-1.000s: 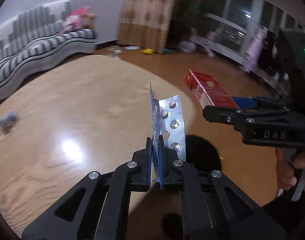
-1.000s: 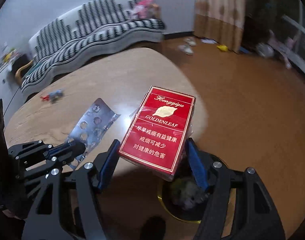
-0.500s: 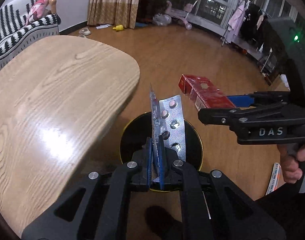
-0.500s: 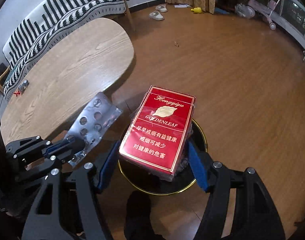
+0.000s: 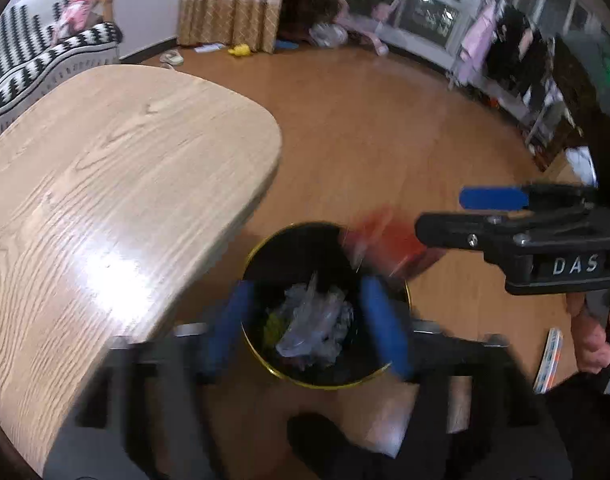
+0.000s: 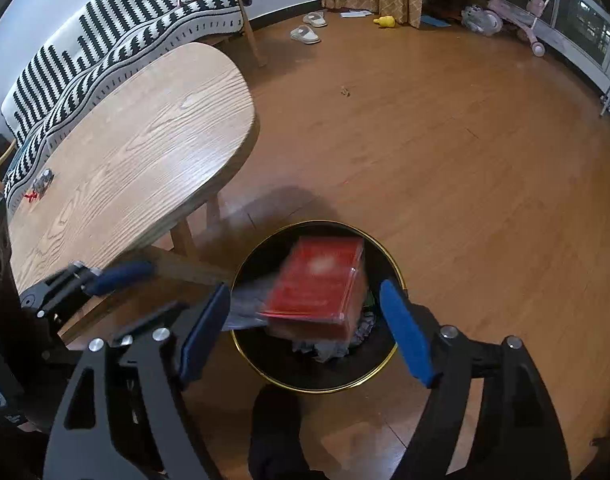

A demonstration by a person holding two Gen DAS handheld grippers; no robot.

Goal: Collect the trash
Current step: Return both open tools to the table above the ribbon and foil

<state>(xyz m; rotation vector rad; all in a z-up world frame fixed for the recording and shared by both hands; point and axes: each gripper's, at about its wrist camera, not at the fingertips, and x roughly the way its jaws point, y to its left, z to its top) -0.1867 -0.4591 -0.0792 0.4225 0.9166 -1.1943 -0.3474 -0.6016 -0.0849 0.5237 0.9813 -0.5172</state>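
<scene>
Right wrist view: the right gripper (image 6: pixel 305 332) has its jaws spread wide with nothing pressed between them; they have just been opening. The red cigarette pack (image 6: pixel 319 280), blurred, sits free in the gap between the blue pads, over the mouth of the black bin (image 6: pixel 317 384) with a gold rim. A silvery blister sheet (image 6: pixel 245 308) lies blurred at the bin's left edge. In the left wrist view the left gripper (image 5: pixel 309 320) also stands apart, its jaws having just been opening, with nothing held; crumpled wrappers (image 5: pixel 313 320) lie in the bin below. The bin stands on the wooden floor (image 6: pixel 445 152), just beside the rounded end of the wooden worktop (image 6: pixel 137 152). A striped sofa (image 6: pixel 117 36) lies beyond the worktop.
</scene>
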